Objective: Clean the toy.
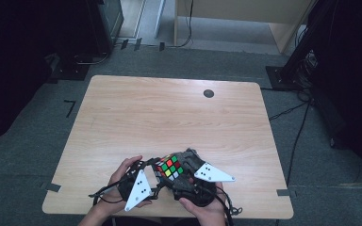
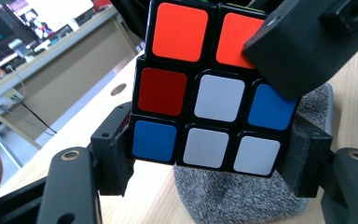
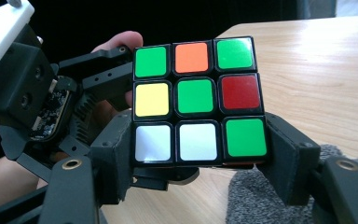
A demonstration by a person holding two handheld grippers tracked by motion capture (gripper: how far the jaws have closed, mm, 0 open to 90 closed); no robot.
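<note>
Cube (image 2: 208,97) top cut off, fingers (image 2: 279,44) covering corner

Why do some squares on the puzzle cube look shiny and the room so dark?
In the right gripper view, light glares off the white stickers on the puzzle cube. In the left gripper view, the cube is sharp while the far desk and screen blur and wash out. In the high view, the wooden table is lit, with dark corners around it.
</note>
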